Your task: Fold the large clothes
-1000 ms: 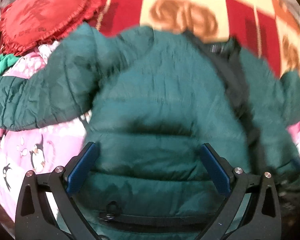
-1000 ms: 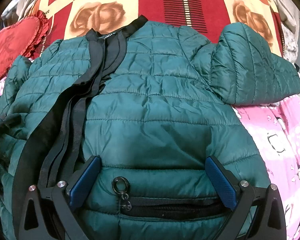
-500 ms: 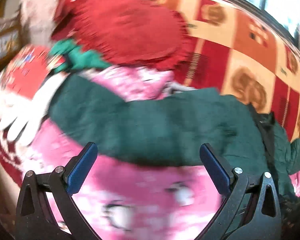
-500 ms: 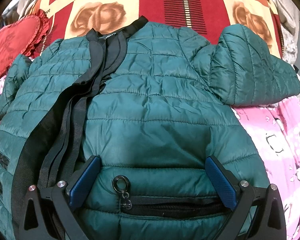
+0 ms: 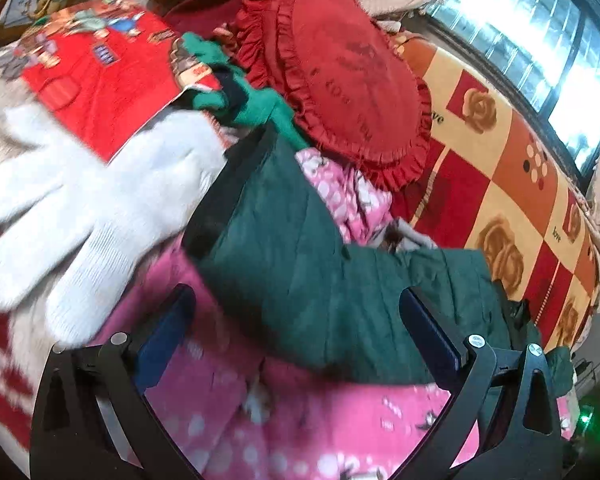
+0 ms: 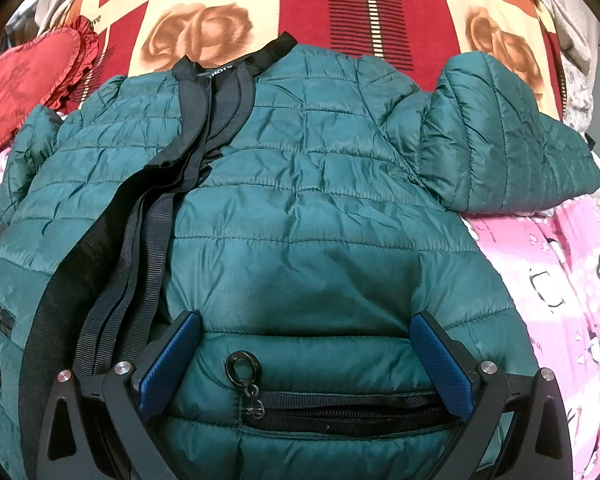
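A dark green quilted jacket (image 6: 300, 208) lies front up on the bed, black collar and zipper bands (image 6: 140, 240) running down its left half. Its right sleeve (image 6: 500, 148) is bent back onto the bedding. My right gripper (image 6: 306, 340) is open and empty, hovering over the lower front just above a zip pocket (image 6: 340, 408). In the left wrist view the jacket's left sleeve (image 5: 320, 272) stretches out over the pink blanket, its black-edged cuff (image 5: 228, 184) at the far end. My left gripper (image 5: 296, 316) is open and empty just above this sleeve.
A pink penguin blanket (image 5: 300, 432) covers the bed, also visible in the right wrist view (image 6: 560, 280). A red heart cushion (image 5: 340, 60), a white glove shape (image 5: 92, 208), a red printed cloth (image 5: 100, 68) and a rose-patterned quilt (image 6: 340, 4) lie around the jacket.
My left gripper has swung left from the jacket's body to the outstretched left sleeve and its cuff. The right gripper has stayed still over the pocket.
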Available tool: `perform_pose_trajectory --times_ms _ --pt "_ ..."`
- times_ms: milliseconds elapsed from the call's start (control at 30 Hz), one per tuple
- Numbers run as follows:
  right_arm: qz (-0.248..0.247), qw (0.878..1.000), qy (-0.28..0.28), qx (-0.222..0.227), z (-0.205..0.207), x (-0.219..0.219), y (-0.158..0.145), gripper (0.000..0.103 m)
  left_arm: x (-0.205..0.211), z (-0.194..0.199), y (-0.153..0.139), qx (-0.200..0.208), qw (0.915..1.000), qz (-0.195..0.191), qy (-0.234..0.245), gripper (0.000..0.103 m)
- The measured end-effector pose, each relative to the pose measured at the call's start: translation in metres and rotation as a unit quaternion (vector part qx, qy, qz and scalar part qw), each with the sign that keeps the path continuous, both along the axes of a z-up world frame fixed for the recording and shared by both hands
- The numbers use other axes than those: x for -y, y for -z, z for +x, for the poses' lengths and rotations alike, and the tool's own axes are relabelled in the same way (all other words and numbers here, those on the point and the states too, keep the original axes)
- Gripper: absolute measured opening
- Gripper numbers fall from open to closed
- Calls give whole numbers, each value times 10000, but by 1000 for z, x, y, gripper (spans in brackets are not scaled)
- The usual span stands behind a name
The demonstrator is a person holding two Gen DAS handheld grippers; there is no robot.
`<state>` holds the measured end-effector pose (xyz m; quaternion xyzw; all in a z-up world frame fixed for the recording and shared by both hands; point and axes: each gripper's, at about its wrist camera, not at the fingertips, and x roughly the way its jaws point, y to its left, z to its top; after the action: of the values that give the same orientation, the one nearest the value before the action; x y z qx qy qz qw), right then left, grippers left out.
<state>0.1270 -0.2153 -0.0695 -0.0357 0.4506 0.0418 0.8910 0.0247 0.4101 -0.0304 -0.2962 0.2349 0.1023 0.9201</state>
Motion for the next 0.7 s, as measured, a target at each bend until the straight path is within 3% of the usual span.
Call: perform_pose_trajectory --times_ms 167,267,300,333,367,400,433,700 --pt "-16 10000 0 -2 1 0 0 103 -13 21 -8 92 9998 161 -81 99" --pt "-13 10000 0 -2 2 0 0 103 -18 31 -9 -38 9995 237 -213 90" --pt "-13 10000 0 -3 2 0 0 103 -18 33 -10 -69 9994 247 -232 84" --pt "-15 10000 0 -3 2 0 0 103 -19 37 -10 -121 9994 239 -229 67" --pt "-16 10000 -1 -2 2 0 0 103 -20 39 -10 -183 9994 205 -213 56" --pt "-13 10000 -1 -3 2 0 0 103 -22 40 -9 -267 9992 166 -251 33" --pt "-11 10000 -1 -4 2 0 0 103 -23 41 -10 -290 9992 103 -260 17" --pt "-14 9999 149 44 0 5 -13 103 14 38 -45 21 9988 470 147 14"
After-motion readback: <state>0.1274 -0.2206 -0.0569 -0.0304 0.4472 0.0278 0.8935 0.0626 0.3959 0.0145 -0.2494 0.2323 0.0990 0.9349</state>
